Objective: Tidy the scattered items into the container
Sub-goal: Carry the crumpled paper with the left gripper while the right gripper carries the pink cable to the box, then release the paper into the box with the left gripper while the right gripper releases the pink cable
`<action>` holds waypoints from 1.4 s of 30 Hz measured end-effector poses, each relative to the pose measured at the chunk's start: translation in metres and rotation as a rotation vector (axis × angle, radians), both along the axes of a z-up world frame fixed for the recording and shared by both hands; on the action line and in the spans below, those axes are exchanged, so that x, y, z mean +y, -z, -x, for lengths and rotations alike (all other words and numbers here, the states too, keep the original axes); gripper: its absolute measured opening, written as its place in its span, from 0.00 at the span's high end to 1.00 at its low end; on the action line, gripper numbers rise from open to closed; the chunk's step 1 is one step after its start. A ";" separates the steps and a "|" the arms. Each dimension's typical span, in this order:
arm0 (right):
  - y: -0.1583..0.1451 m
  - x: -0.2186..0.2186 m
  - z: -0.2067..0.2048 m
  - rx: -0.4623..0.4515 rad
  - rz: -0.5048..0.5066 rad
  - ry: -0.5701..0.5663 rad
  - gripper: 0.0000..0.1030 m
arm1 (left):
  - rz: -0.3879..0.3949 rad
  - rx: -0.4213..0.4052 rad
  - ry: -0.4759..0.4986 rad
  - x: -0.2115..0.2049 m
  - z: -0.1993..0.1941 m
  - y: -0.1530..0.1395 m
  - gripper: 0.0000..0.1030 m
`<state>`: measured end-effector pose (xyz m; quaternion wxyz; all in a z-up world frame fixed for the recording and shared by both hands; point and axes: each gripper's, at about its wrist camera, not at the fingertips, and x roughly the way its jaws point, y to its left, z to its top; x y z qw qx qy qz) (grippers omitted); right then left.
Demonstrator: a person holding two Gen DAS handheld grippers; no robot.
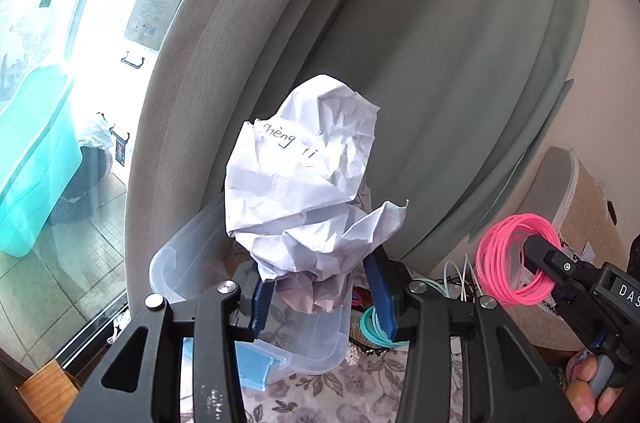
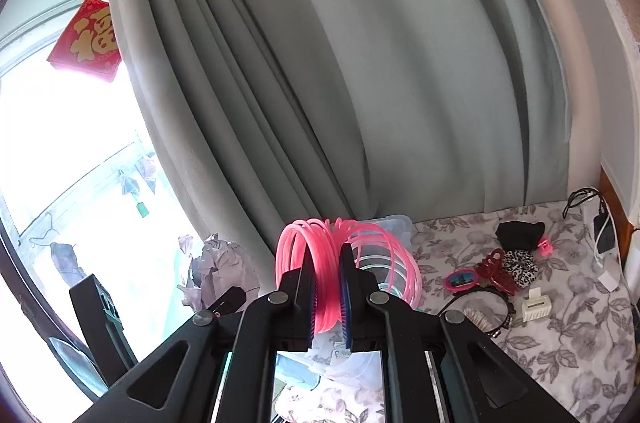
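Your left gripper [image 1: 320,299] is closed on the crumpled paper [image 1: 304,183], above the clear container [image 1: 320,347]. Your right gripper [image 2: 328,287] pinches the pink rings [image 2: 348,255] beside it.

pink bands [image 2: 352,263], white paper [image 1: 304,179] (handwritten), floral cloth [image 2: 560,335]

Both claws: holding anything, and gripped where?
Left claw pinches the crumpled paper by its lower edge. Right claw is shut on the pink bands, across the bundle's strands.

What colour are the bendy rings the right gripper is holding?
Bright pink. The rings show best in the right wrist view, pinched in the right gripper.
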<state>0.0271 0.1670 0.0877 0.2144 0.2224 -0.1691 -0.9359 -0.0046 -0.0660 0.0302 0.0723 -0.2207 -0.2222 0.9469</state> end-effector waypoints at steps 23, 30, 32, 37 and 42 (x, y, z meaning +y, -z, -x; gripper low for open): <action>0.077 -0.066 0.072 -0.206 -0.094 -0.117 0.89 | -0.040 -0.153 -0.003 -0.033 0.056 0.077 0.57; 0.096 -0.069 0.087 -0.249 -0.102 -0.127 0.89 | -0.041 -0.185 -0.005 -0.037 0.070 0.091 0.57; 0.099 -0.071 0.090 -0.258 -0.102 -0.134 0.89 | -0.040 -0.190 -0.005 -0.038 0.073 0.094 0.56; 0.107 -0.074 0.097 -0.276 -0.104 -0.147 0.89 | -0.039 -0.205 -0.001 -0.037 0.079 0.100 0.56; 0.109 -0.075 0.100 -0.281 -0.112 -0.150 0.86 | -0.036 -0.212 0.002 -0.037 0.082 0.104 0.55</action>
